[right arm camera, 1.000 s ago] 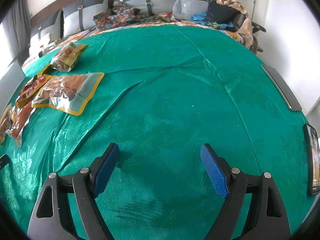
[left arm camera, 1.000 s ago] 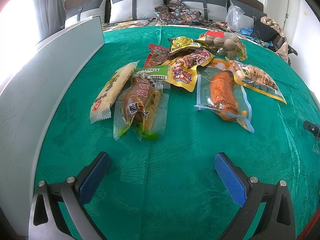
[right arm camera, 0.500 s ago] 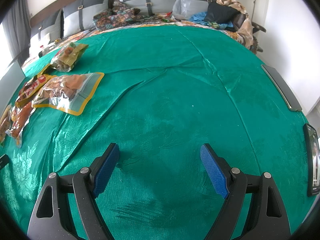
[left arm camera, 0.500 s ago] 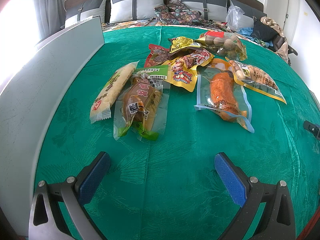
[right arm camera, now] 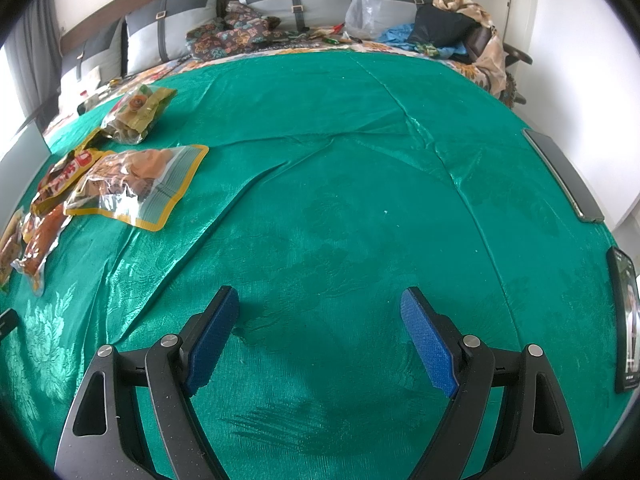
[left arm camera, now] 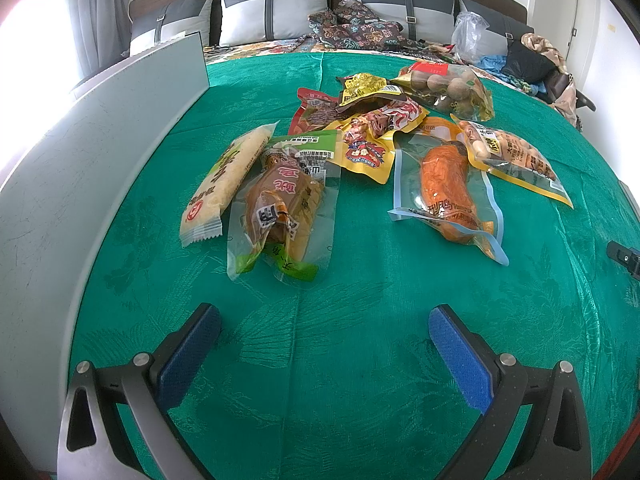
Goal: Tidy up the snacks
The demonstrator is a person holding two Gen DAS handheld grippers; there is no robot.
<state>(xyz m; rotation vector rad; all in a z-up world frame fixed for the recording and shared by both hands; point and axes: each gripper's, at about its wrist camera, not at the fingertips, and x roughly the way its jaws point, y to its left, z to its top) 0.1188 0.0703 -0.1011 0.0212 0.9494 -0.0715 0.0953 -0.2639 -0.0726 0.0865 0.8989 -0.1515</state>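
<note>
Several snack packs lie in a loose pile on the green cloth (left arm camera: 360, 300). Nearest my left gripper (left arm camera: 324, 320) is a clear pack with brown meat and a green top (left arm camera: 284, 208), with a pale cream bar (left arm camera: 224, 184) to its left. An orange sausage pack (left arm camera: 446, 188) lies to the right, a yellow-edged bag of nuts (left arm camera: 512, 156) beyond it. My left gripper is open and empty, short of the pile. My right gripper (right arm camera: 320, 308) is open and empty over bare cloth; the nut bag (right arm camera: 136, 184) lies far to its left.
A grey board (left arm camera: 100, 152) stands along the left edge of the cloth. A dark flat strip (right arm camera: 560, 172) and a phone (right arm camera: 624, 320) lie at the right edge. Pillows (left arm camera: 276, 8), bags and clothes are at the far end.
</note>
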